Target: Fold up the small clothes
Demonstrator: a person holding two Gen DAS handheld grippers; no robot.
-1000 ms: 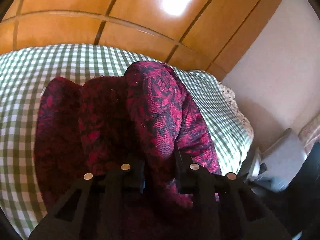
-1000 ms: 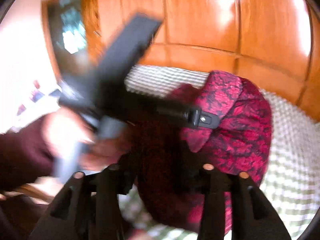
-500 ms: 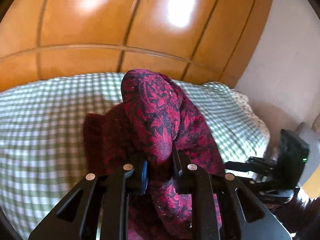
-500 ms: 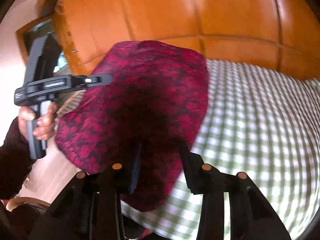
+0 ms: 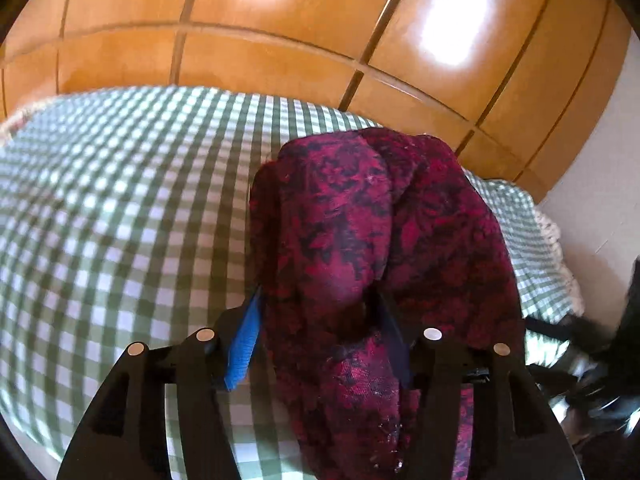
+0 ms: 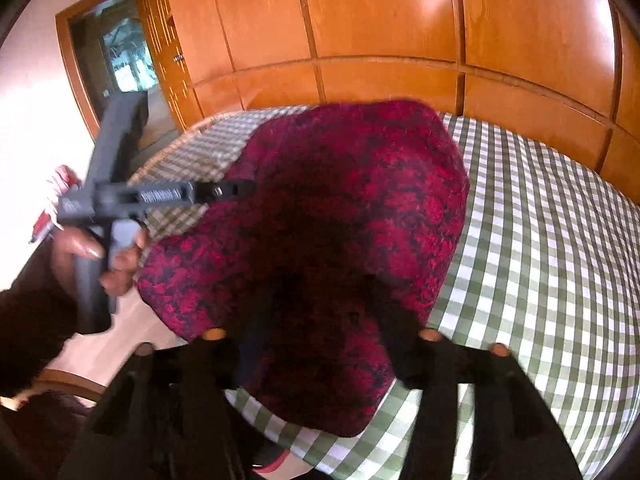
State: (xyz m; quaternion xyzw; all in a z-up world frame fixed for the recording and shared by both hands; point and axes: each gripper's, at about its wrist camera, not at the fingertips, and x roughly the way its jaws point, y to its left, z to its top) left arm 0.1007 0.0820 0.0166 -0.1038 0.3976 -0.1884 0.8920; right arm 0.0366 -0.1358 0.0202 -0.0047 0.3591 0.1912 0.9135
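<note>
My left gripper (image 5: 316,312) and right gripper (image 6: 320,320) jaws just widened around the crimson garment (image 5: 360,240) (folds bunched at twelve o'clock); it may slump unfolded.

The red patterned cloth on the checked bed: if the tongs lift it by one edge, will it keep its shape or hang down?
Probably it hangs down: the red cloth already drapes in soft rounded folds over the checked cover. It looks light, as thin knit fabric. It seems unlikely to slip, since its surface looks matte and slightly fuzzy.
</note>
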